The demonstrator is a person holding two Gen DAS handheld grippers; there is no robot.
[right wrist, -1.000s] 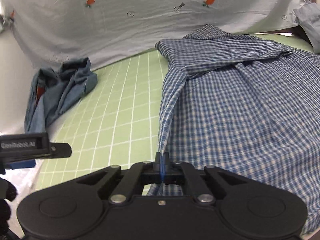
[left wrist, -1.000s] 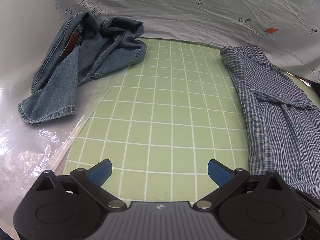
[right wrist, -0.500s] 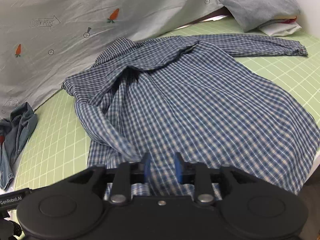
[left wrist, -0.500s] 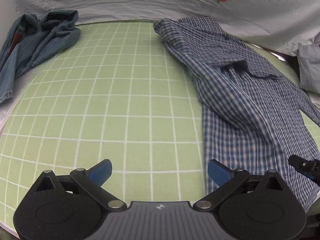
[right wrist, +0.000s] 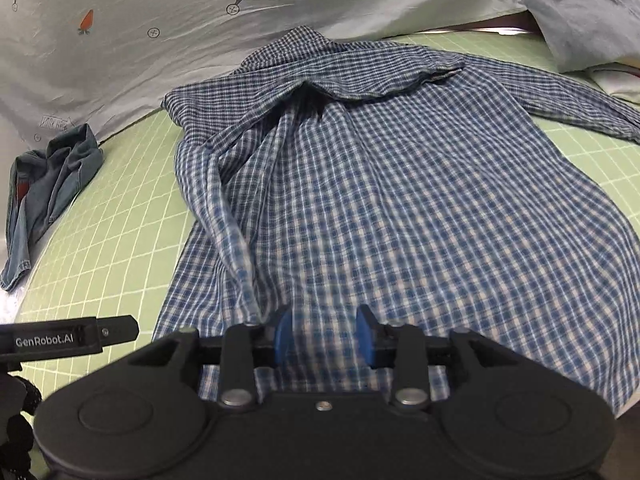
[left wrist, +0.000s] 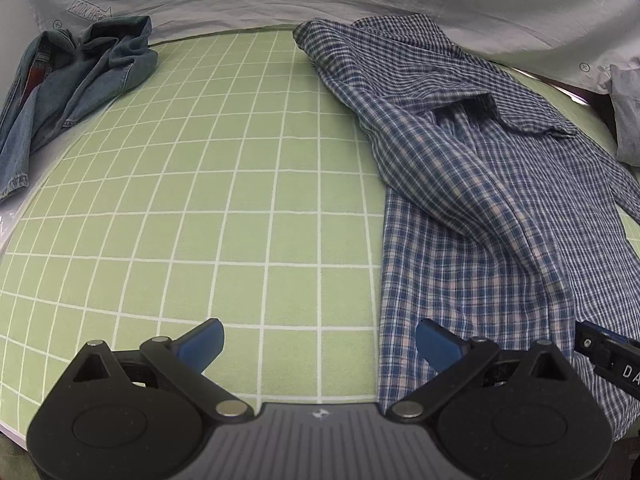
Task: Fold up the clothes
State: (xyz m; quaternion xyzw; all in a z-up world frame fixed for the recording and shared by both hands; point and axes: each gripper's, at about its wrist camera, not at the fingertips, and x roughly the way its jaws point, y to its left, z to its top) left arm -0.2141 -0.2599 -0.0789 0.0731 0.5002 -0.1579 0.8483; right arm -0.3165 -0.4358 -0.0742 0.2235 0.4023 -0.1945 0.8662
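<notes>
Plaid shirt (right wrist: 400,200) lies under the right gripper (right wrist: 324,340), fingers parted, nothing pinched. Left gripper (left wrist: 320,344) fingers gape over bare mat (left wrist: 200,200) beside its hem. Grab one layer only and the folded sleeve (right wrist: 228,216) could drag loose.

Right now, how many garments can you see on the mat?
3: plaid shirt spread mid-mat; denim piece crumpled at its far-left edge; grey folded piece at far right, partly cut off. More may be hidden.

sheet (right wrist: 200,52): "LOOK HERE" in arrow | left tongs (right wrist: 72,338): "GenRobot.AI" | right tongs (left wrist: 616,364): perhaps "DA"
</notes>
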